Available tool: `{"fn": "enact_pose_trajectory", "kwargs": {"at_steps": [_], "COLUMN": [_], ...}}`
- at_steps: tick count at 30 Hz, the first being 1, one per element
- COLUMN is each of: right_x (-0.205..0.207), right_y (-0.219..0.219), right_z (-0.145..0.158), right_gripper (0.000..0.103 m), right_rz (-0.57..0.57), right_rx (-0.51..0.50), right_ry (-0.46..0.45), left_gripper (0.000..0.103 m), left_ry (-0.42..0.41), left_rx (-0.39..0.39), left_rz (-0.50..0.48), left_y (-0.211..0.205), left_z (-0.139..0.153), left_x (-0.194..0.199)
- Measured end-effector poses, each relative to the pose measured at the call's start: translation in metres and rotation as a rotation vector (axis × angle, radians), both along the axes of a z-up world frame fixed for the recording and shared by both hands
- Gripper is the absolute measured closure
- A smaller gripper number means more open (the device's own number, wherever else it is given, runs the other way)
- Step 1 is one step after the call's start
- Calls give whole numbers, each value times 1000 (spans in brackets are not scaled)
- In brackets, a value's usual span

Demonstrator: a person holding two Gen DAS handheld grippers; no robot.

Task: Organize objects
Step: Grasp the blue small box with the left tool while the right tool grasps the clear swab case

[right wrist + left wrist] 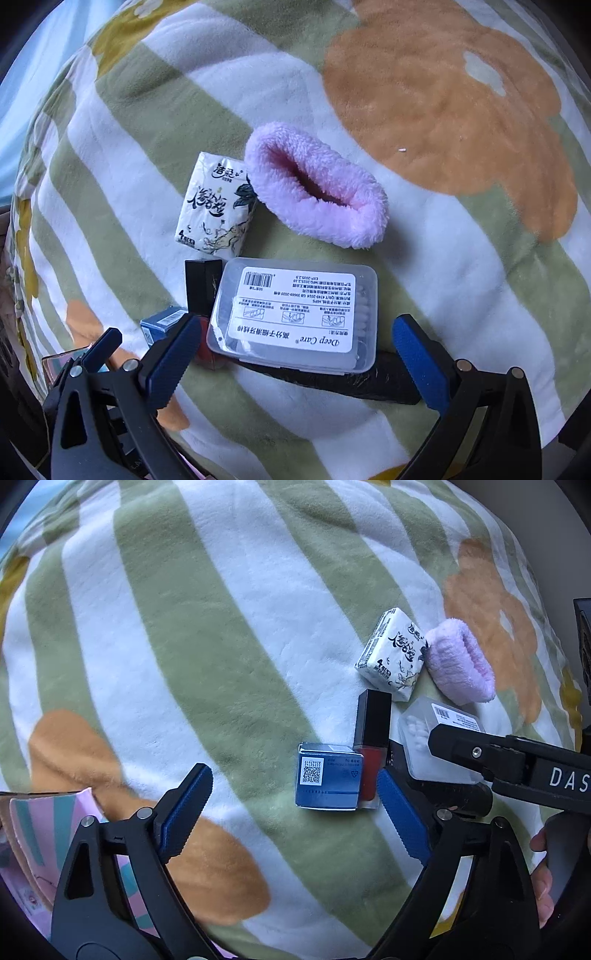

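Note:
A small blue box (328, 781) lies on a striped fleece blanket (221, 646) beside a red lip gloss with a black cap (371, 749). A tissue pack (391, 653), a pink fluffy band (460, 661) and a clear floss box (439, 746) lie to the right. My left gripper (295, 812) is open, just short of the blue box. My right gripper (295, 362) is open around the near end of the clear floss box (295, 314), which rests on a black object (351, 380). The tissue pack (216, 205) and pink band (317, 184) lie beyond.
A pink and teal patterned box (40, 834) sits at the lower left by my left gripper. The blanket carries orange flower prints (443, 99). The right gripper's body (517, 760) reaches in from the right in the left wrist view.

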State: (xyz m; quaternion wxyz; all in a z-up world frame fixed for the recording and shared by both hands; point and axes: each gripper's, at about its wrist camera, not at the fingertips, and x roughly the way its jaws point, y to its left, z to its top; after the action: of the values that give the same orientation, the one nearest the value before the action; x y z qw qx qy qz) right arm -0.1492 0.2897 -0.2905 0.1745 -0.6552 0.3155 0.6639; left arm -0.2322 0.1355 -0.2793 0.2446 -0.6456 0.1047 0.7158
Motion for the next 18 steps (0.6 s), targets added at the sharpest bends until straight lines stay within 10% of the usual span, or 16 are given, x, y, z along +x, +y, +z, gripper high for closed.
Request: {"fn": "enact_pose_trajectory", "kwargs": {"at_steps": [9, 18], "right_x": [5, 18], "right_y": [2, 8], "right_z": [-24, -21], "right_gripper": [12, 13], "right_rz": [-28, -33], "right_rx": [-29, -23], "right_ry": [-48, -41], "left_gripper": [66, 66], "left_ry": [-159, -144], "left_rx": [127, 137], "left_rz": [9, 6], "left_y": [1, -4], "left_z": [-28, -25], "left_x": [-14, -13]}}
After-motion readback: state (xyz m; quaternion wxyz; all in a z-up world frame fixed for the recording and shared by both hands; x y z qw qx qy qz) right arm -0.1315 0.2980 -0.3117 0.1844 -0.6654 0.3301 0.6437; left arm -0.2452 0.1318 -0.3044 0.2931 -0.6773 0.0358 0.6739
